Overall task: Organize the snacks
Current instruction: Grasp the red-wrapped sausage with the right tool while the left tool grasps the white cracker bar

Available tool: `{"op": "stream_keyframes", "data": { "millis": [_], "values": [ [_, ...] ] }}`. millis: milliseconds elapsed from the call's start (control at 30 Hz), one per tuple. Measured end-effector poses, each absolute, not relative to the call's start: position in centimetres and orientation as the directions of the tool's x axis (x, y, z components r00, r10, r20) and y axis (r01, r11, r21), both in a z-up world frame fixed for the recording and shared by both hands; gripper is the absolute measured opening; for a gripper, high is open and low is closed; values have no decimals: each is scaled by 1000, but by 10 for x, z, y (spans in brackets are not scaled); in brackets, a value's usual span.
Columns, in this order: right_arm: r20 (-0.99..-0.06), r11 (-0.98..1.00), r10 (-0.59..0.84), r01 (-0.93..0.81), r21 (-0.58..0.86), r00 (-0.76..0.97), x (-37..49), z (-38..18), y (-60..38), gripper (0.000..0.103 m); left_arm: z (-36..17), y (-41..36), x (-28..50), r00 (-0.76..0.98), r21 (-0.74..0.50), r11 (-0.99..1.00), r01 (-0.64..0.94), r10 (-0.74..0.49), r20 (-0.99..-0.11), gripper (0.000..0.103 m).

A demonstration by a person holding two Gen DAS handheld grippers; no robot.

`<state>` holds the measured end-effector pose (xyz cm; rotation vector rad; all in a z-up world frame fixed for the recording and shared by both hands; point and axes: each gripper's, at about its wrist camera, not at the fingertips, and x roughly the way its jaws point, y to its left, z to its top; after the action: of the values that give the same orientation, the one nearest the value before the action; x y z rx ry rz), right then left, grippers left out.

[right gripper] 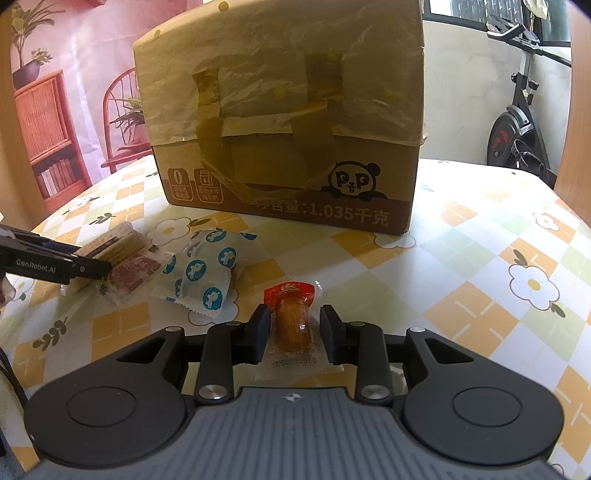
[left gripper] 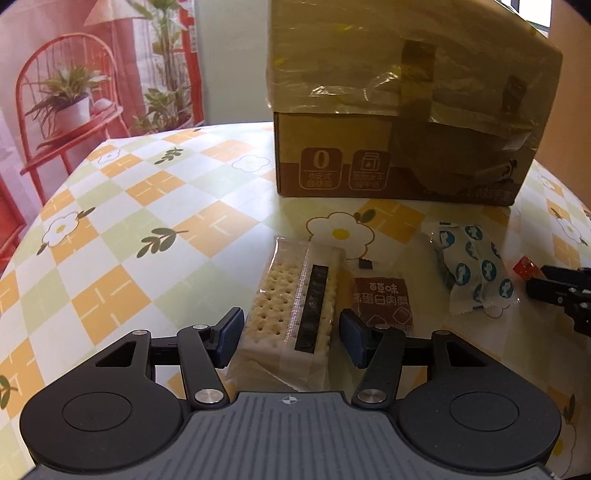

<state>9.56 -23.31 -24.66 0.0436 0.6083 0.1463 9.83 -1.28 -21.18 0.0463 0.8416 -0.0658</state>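
A printed backdrop (left gripper: 92,74) is hanging behind the table (left gripper: 129,229), showing an orange chair and potted plants (all of it just a picture). Daylight is coming in through a window (right gripper: 491,11) at the upper right, and an exercise bike (right gripper: 517,122) is standing against a pale wall (right gripper: 461,92) there.
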Motion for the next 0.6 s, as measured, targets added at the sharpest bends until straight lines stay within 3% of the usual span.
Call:
{"op": "stream_keyframes", "data": {
  "millis": [267,600],
  "values": [
    [-564,989,149,-126,80,812,95,-247,-233,32,-210,0,91,670,31,999,12,15,-742,51],
    [-526,985,169,-157,68,834,86,-244,-229,24,-181,17,84,729,-64,997,-46,-11,-684,51]
  ]
}}
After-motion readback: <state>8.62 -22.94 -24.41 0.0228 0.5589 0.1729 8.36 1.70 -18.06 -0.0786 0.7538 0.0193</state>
